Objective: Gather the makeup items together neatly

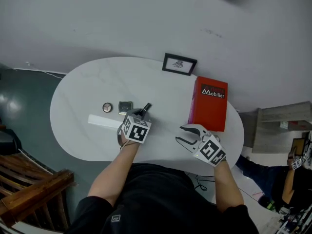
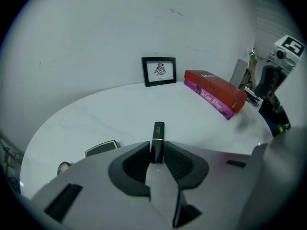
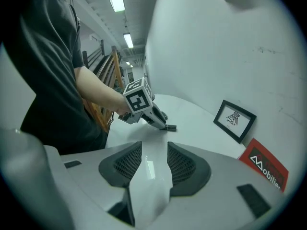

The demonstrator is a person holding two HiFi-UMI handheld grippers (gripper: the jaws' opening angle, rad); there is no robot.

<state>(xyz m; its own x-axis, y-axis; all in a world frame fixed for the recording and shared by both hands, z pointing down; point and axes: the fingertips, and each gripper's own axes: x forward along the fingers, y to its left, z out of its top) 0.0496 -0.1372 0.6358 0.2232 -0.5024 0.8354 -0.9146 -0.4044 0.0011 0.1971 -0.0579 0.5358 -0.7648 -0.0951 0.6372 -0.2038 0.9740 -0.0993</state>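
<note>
The gold-banded lipstick (image 2: 157, 140) is black, the book (image 1: 209, 104) red, the table (image 1: 97, 87) white.

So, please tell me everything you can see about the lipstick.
The lipstick is a slim black tube with a thin gold band and small pale print on its far part. It looks like glossy plastic and is closed. It points away along the jaws of the left gripper, which grip its near end from both sides. In the right gripper view it lies nearly flat, on or just above the white table; I cannot tell which.
</note>
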